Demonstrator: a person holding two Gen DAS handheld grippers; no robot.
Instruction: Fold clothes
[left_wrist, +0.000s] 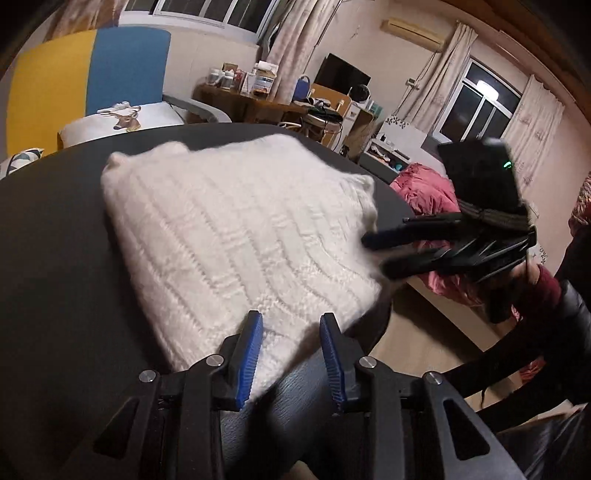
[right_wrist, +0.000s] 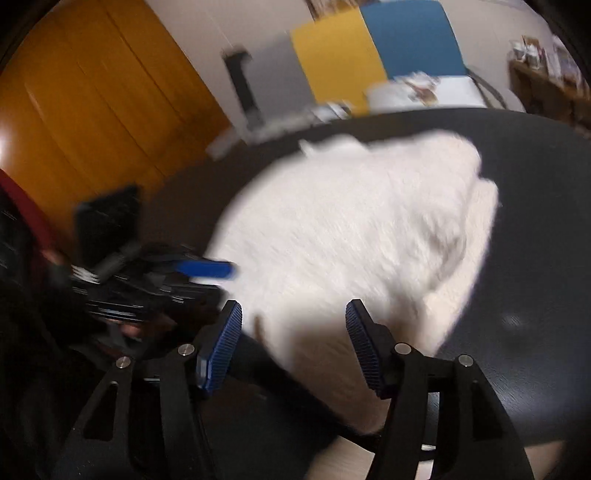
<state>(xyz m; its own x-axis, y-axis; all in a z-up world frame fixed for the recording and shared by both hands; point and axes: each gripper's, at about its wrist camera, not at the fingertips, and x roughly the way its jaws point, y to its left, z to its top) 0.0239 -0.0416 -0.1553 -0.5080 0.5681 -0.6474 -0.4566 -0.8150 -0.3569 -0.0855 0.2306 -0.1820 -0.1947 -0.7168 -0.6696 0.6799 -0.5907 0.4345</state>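
Blue-padded jaws of the left gripper (left_wrist: 291, 325) are held spread, empty, over the sweater's near edge. A folded white knit sweater (left_wrist: 236, 236) is laid on the round black table (left_wrist: 55, 258). At three o'clock the right gripper (left_wrist: 380, 254) is seen beside the sweater, its fingers parted and holding nothing.

- white sweater (left_wrist: 236, 236): chunky ribbed knit, soft and fuzzy
- table (left_wrist: 55, 258): dark, matt, possibly wood
- left gripper (left_wrist: 291, 354): ridged blue pads, matt black plastic
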